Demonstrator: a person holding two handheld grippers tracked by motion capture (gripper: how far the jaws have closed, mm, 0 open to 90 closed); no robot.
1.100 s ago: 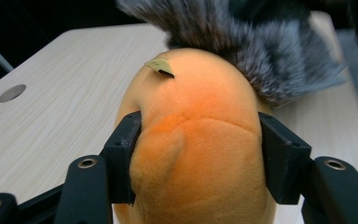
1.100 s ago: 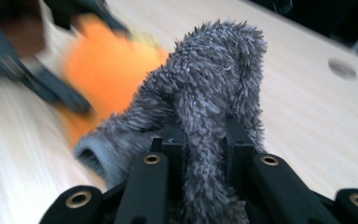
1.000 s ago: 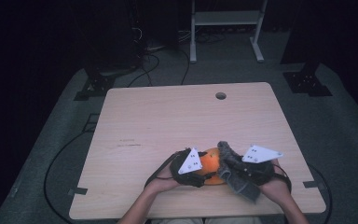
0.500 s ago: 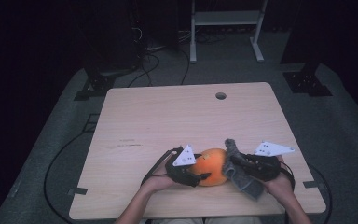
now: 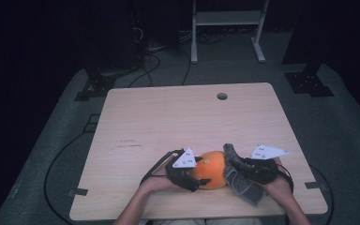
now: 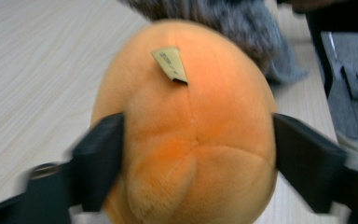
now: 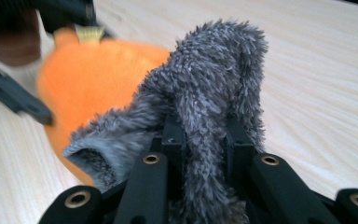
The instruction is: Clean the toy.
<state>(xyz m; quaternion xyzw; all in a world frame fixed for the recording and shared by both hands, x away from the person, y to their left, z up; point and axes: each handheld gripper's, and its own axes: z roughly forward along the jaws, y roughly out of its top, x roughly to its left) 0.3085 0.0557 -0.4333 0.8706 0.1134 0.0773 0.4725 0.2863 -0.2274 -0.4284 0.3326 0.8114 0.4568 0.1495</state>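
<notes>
- Right now the left claw (image 5: 201, 176) straddles an orange plush toy (image 5: 213, 169) that sits on the counter (image 5: 168, 117) near its front edge.
- Seen in the left gripper view, the orange plush toy (image 6: 186, 135) bulges between the two black jaws; one jaw lies against its flank, while the other stands just off the opposite flank, so the pads do not squeeze it.
- Those jaws have just been opening, with the toy between them.
- A small tan label (image 6: 170, 64) sticks out of a seam on the toy, beyond the jaw tips.
- On the far side of the toy from the left claw, the right claw (image 5: 236, 166) is clamped tight on a grey fuzzy cloth (image 5: 241, 180).
- From the right gripper view, the grey fuzzy cloth (image 7: 205, 116) rises between the closed jaws in a folded hump and drapes over them on one side.
- Ahead of the right claw (image 7: 200, 140) and off to one side, the toy (image 7: 98, 70) touches the cloth.
- Behind each claw, a hand (image 5: 154, 185) grips the tool body, and a grey three-cornered plate rides on top.
- Well beyond both claws, a round hole (image 5: 222, 96) marks the counter's far edge.
</notes>
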